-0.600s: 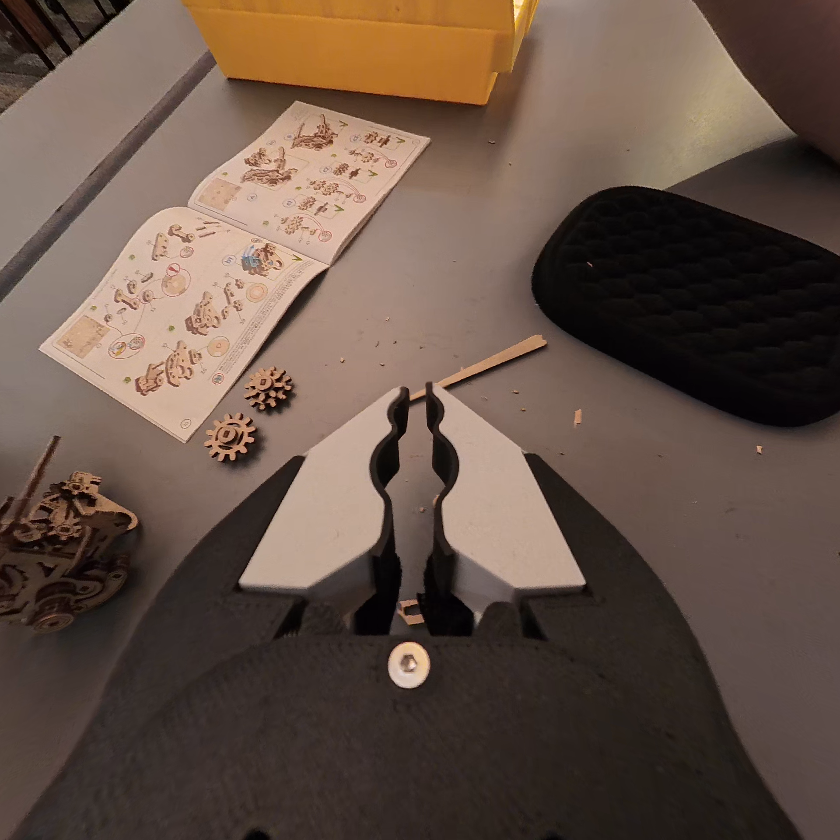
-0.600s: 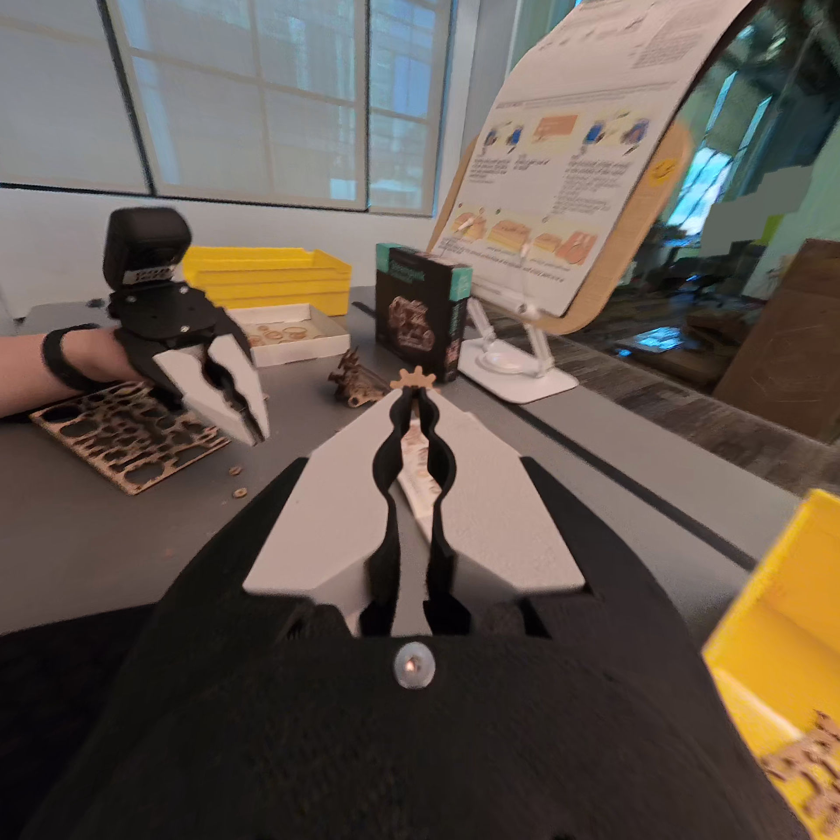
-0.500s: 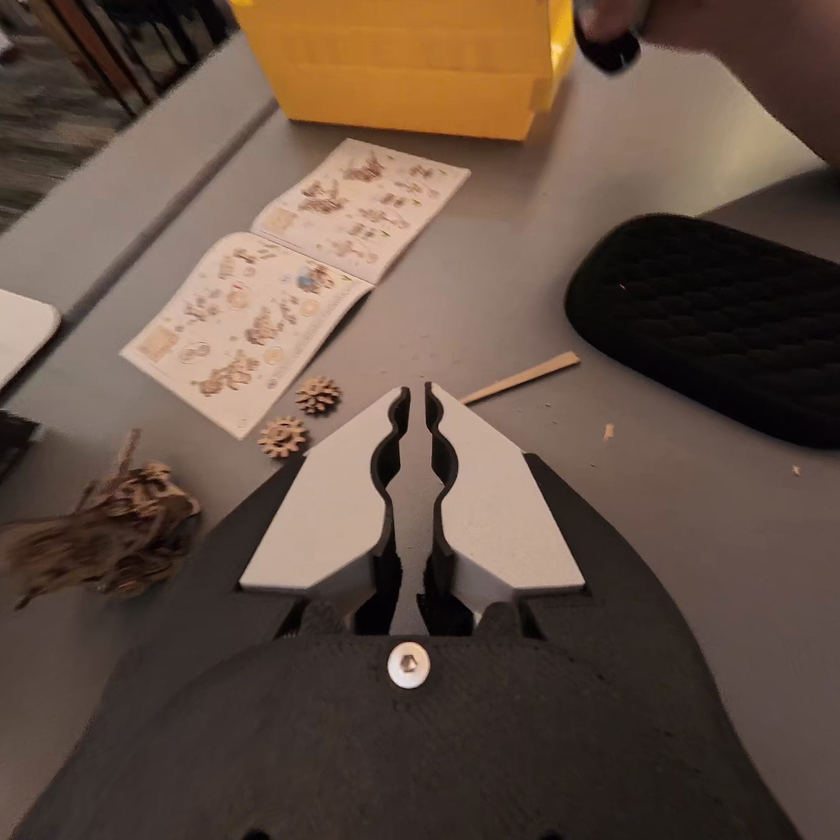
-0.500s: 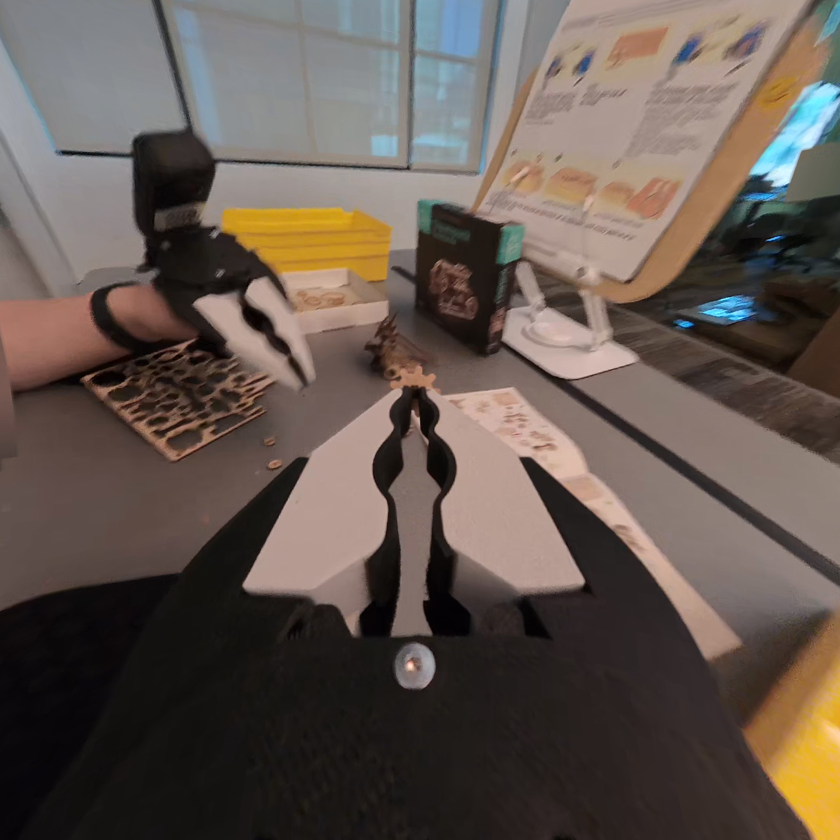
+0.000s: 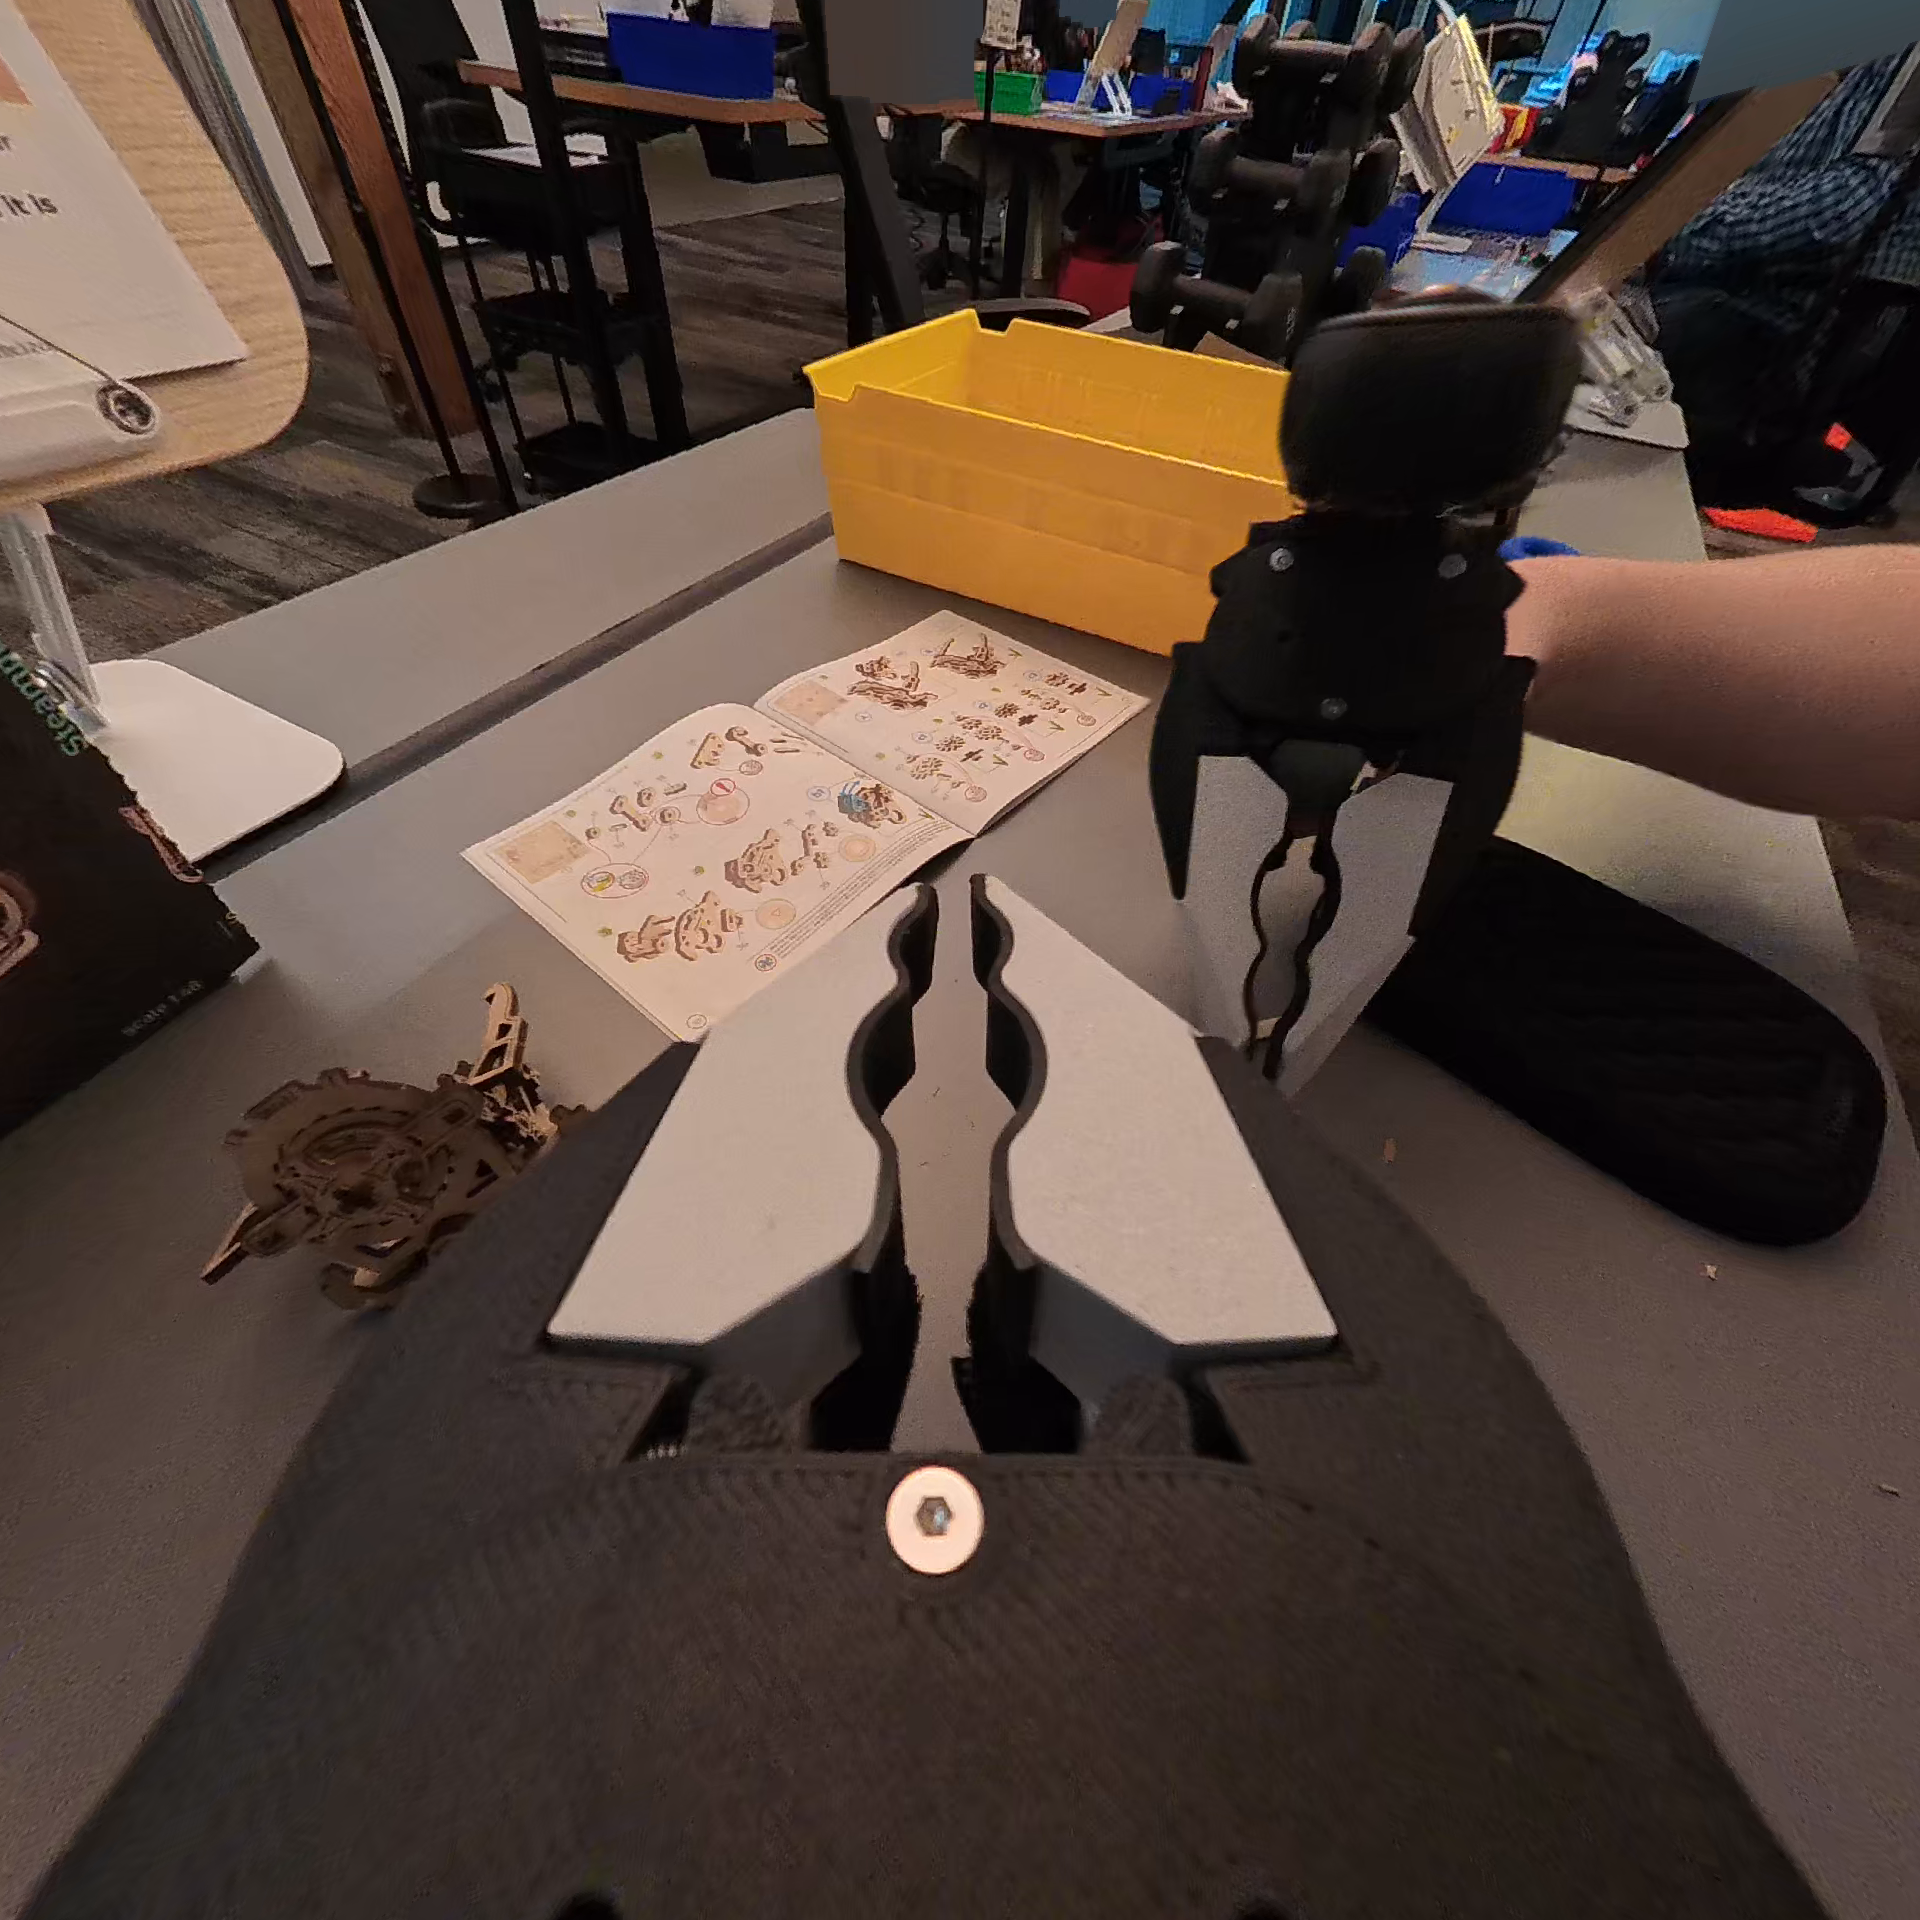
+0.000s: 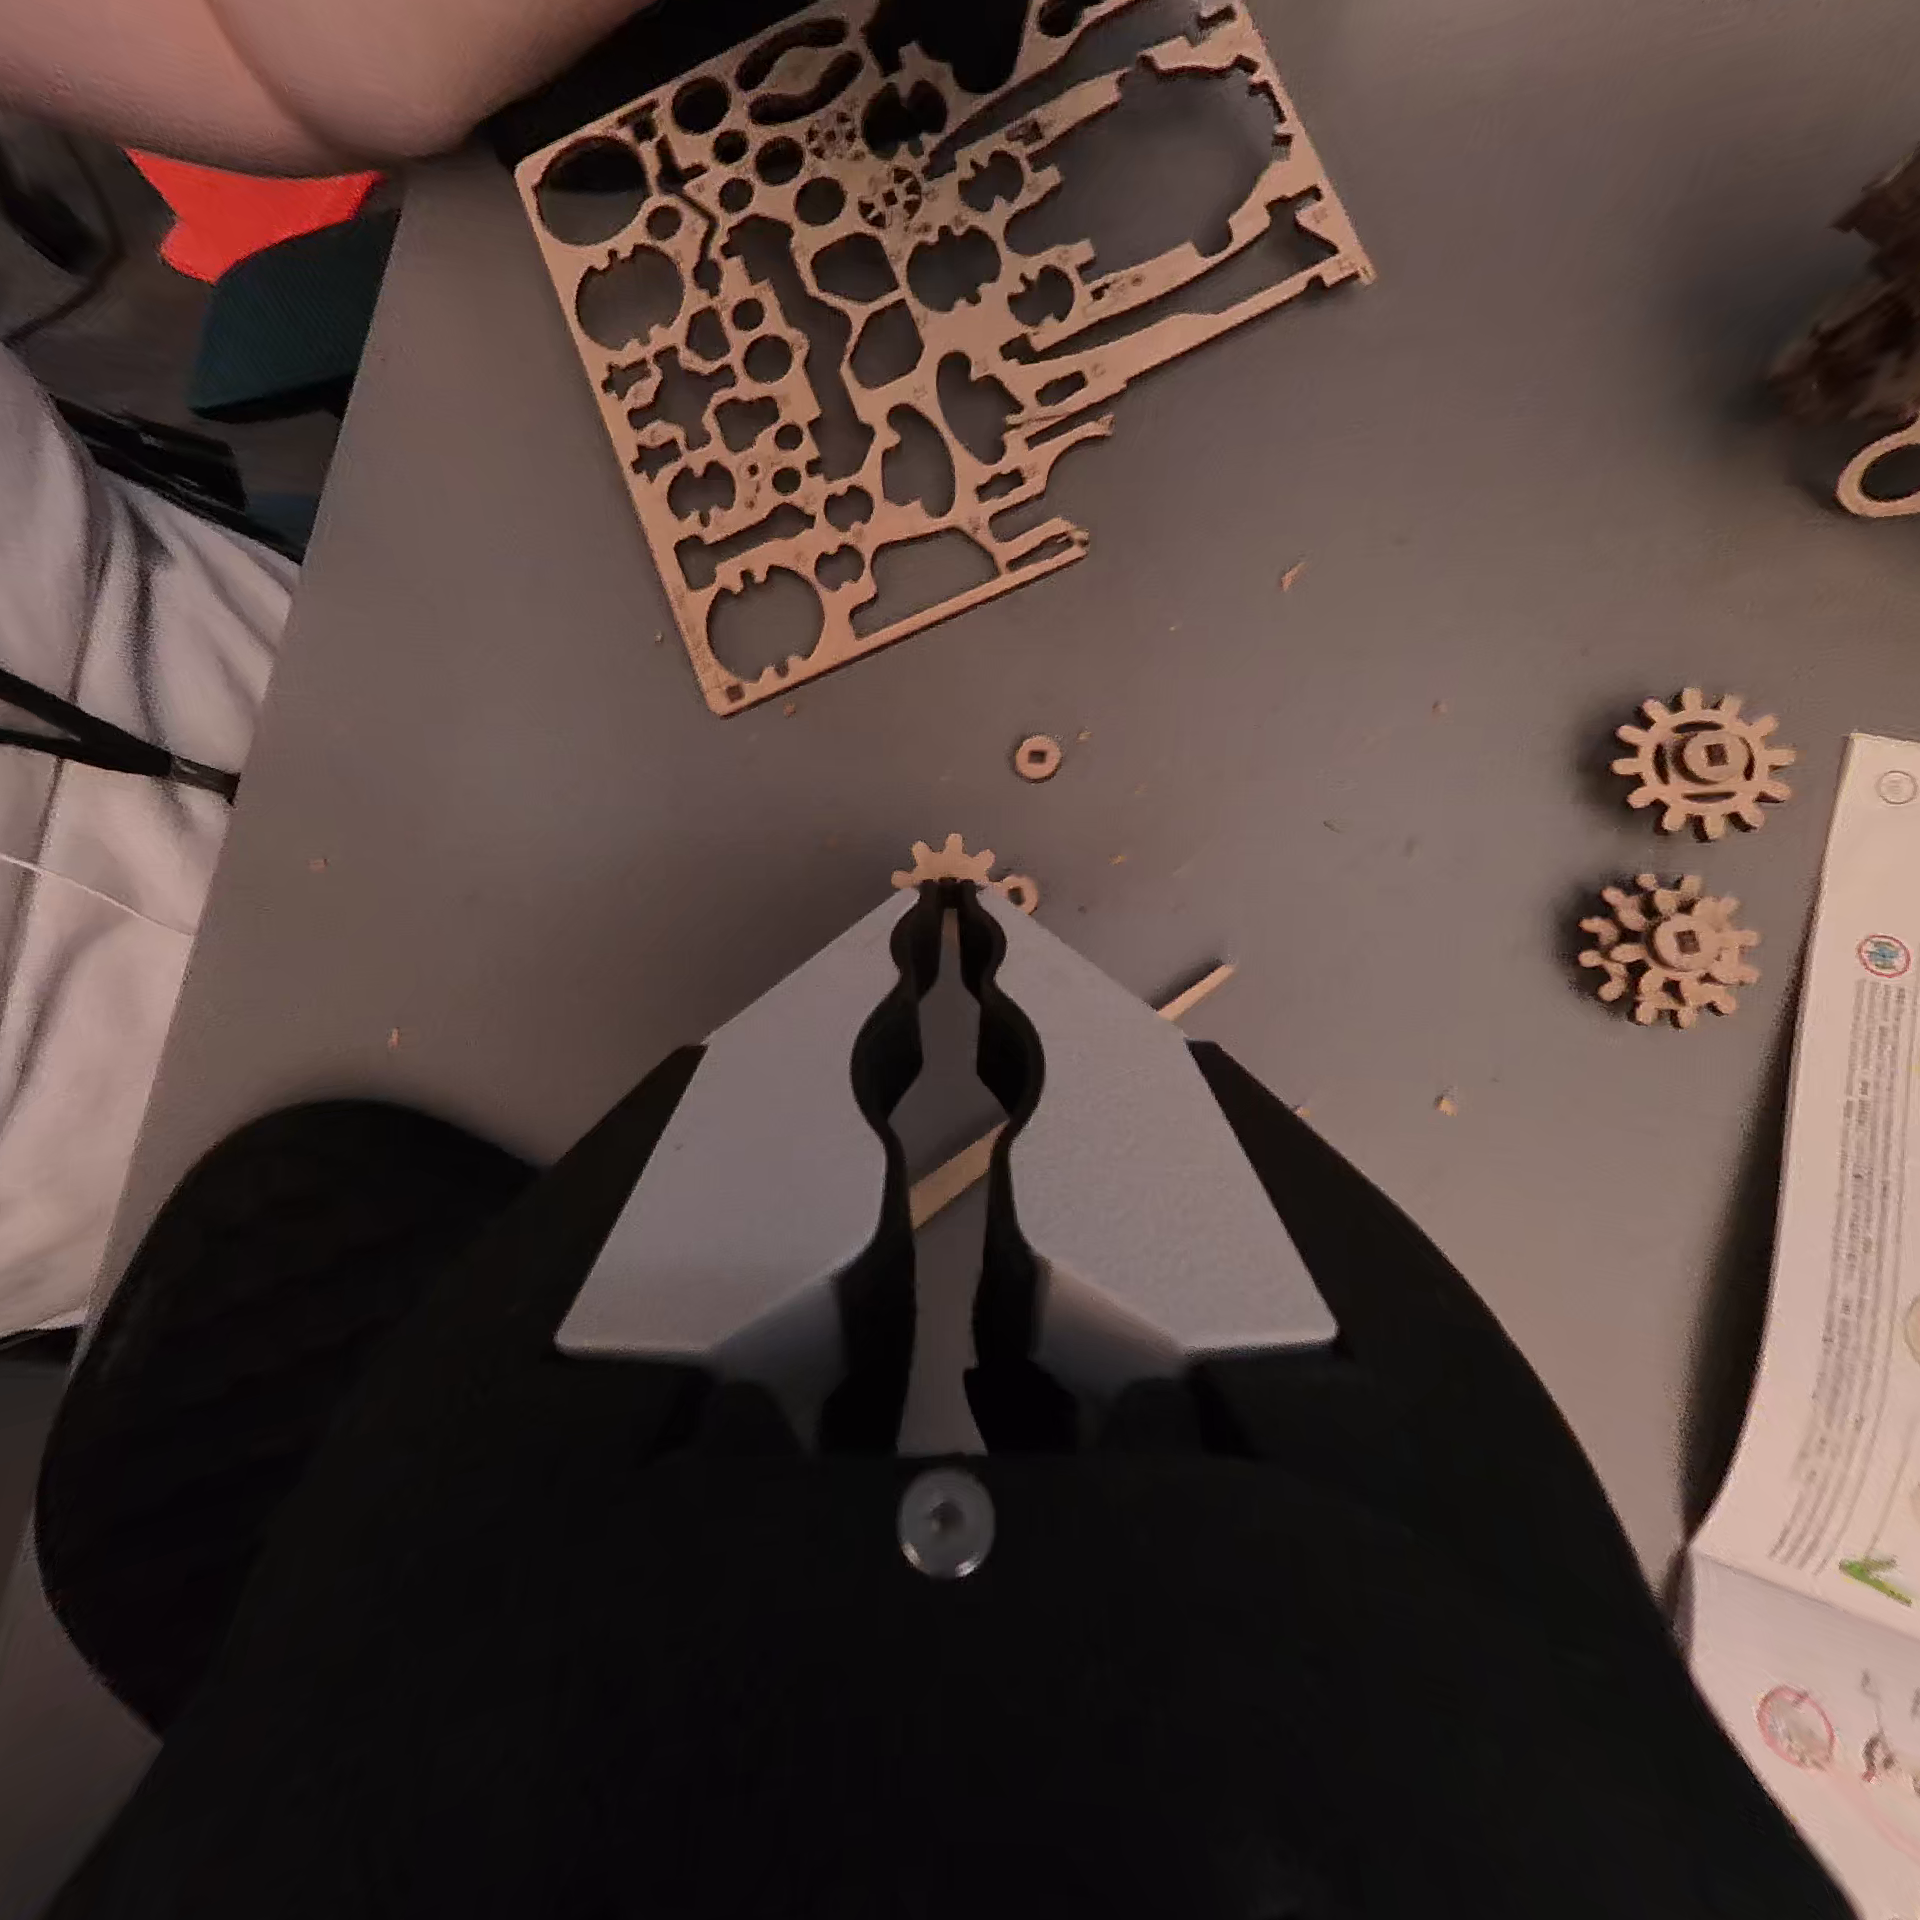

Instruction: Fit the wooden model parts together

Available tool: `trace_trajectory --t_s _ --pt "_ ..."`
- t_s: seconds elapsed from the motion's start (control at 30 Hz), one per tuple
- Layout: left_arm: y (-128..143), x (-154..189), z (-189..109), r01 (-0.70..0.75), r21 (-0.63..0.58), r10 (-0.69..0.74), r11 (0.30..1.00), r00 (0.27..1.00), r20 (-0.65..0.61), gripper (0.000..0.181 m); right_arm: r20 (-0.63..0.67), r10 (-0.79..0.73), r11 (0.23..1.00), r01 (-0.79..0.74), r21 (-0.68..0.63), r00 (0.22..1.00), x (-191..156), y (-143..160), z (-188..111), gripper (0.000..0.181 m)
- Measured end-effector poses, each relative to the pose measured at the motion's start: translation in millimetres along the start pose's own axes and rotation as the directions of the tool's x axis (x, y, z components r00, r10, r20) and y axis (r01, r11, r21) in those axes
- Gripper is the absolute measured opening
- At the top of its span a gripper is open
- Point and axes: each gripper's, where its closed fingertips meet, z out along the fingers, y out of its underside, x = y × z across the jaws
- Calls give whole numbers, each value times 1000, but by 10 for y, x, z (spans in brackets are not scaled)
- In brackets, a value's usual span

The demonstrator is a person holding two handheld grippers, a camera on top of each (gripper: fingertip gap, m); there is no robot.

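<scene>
My right gripper (image 6: 948, 896) points straight down at the grey table and is shut on a small wooden gear (image 6: 945, 862), which sticks out past the tips just above the surface. It also shows in the left wrist view (image 5: 1273, 1044), hanging beside the black pad. My left gripper (image 5: 951, 904) is empty, with its jaws nearly together, above the table. A partly built wooden model (image 5: 374, 1174) sits to its left and shows at the right edge of the right wrist view (image 6: 1860, 353). Two larger gears (image 6: 1702, 764) (image 6: 1668, 951) lie near the booklet.
An open instruction booklet (image 5: 810, 810) lies ahead, with a yellow bin (image 5: 1039, 488) behind it. A black pad (image 5: 1621, 1060) lies to the right. A punched-out wooden sheet (image 6: 914, 343), two small rings (image 6: 1037, 755), a thin stick (image 6: 1195, 1003) and chips lie on the table. A dark box (image 5: 83, 914) stands at the left. The tips of one gripper are about 12 cm away from the tips of the other.
My right gripper has swung from level to pointing down at the table, still holding the small gear. My left gripper has tilted up and drawn back, so the right gripper is now in its view.
</scene>
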Motion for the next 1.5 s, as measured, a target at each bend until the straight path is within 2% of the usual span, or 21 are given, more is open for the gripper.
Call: trace_trajectory --t_s 0.17,0.33,0.47,0.83,1.13,1.33,1.5 --pt "-16 -42 -31 20 13 -20 1000 1000 1 4 83 79 994 -72 -82 993 90 93 44 2" --pt "-12 -84 -52 29 12 -29 999 1000 7 4 166 122 992 -118 -37 978 50 28 54 2" --pt "-16 -99 -66 38 14 -38 999 999 6 4 151 135 991 -131 -35 979 121 21 59 2" --pt "-35 -108 -84 38 21 -38 999 999 7 4 112 47 990 -32 -138 993 129 73 119 2" --pt "-27 -100 -72 32 14 -32 999 999 7 4 98 31 988 -15 -155 995 148 74 127 2" --pt "-31 -96 -72 30 15 -30 999 1000 6 4 92 -69 980 84 -180 993 151 95 125 2" --pt "-39 -101 -78 29 18 -29 999 1000 10 3 82 -119 958 136 -251 989 150 99 126 2"
